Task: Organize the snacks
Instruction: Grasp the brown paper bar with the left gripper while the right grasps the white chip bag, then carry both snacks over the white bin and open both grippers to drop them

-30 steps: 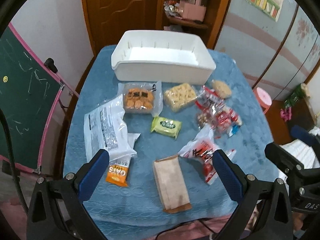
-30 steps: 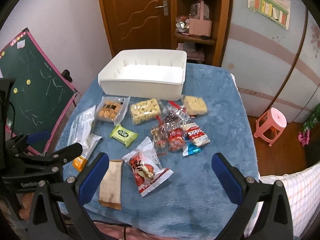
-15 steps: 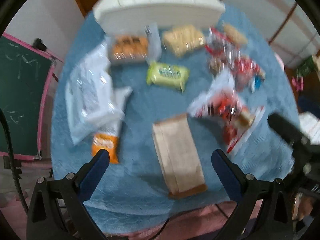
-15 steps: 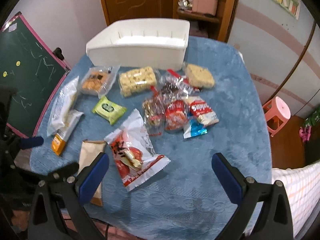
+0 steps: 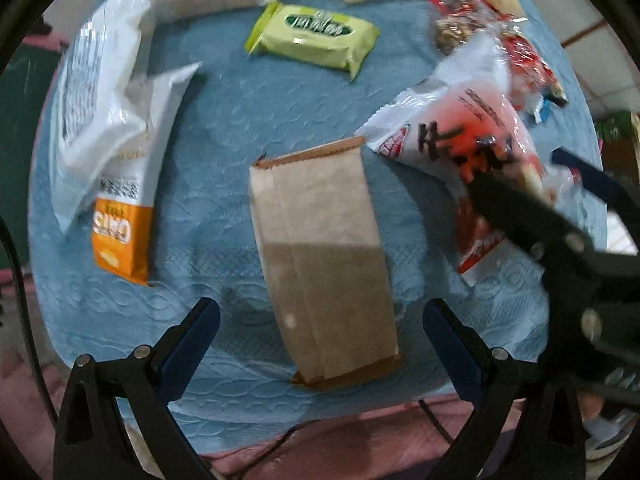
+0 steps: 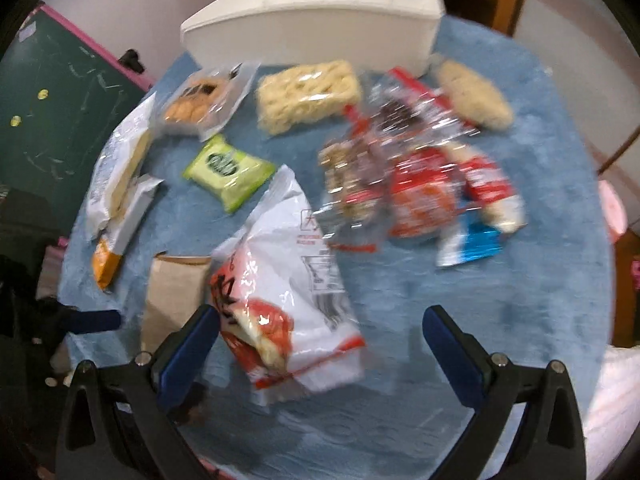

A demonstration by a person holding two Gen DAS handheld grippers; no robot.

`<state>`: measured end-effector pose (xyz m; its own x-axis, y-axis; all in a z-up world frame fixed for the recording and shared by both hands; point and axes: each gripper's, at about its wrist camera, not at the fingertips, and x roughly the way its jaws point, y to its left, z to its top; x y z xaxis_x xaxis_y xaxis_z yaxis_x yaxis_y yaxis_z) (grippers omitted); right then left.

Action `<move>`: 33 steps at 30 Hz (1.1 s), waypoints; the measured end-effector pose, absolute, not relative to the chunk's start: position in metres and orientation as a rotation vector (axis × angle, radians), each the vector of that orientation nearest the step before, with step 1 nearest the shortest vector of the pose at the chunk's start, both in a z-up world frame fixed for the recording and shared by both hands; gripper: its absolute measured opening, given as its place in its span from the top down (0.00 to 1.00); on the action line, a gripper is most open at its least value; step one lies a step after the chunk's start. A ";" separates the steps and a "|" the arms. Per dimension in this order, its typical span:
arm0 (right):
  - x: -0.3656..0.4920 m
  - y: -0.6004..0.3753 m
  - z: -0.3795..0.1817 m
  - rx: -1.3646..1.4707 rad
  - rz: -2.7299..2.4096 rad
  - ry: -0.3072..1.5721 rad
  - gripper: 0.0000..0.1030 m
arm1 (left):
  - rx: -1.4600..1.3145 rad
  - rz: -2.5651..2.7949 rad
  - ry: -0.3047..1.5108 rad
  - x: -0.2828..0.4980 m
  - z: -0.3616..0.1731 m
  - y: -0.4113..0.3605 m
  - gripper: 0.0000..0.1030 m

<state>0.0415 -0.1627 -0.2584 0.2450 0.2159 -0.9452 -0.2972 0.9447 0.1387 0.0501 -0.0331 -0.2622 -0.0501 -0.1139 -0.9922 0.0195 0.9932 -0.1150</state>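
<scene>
- On the counter (image 5: 224, 112), under a blue cloth, the snacks lie spread out, all outside the white bin (image 6: 316, 24) at 12 o'clock in the right wrist view.
- Left tongs (image 5: 320, 336) hang wide open over the brown paper bag (image 5: 320, 248), whose near end lies between the 2 blue pads without touching either.
- Right tongs (image 6: 320, 340) are also spread open; the white-and-red snack bag (image 6: 288, 292) lies just beside the left pad, and I cannot tell whether they touch.
- At 9 o'clock from the paper bag sit the orange oat bar (image 5: 120, 220) and a white pouch (image 5: 96, 80).
- At 12 o'clock lies the green packet (image 5: 316, 36).
- Red wrappers (image 6: 424, 192) cluster at 1 o'clock, blurred.
</scene>
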 end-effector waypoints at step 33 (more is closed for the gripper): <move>0.039 -0.191 -0.106 0.074 0.364 0.971 0.49 | -0.016 -0.072 0.938 0.077 -0.016 0.025 0.45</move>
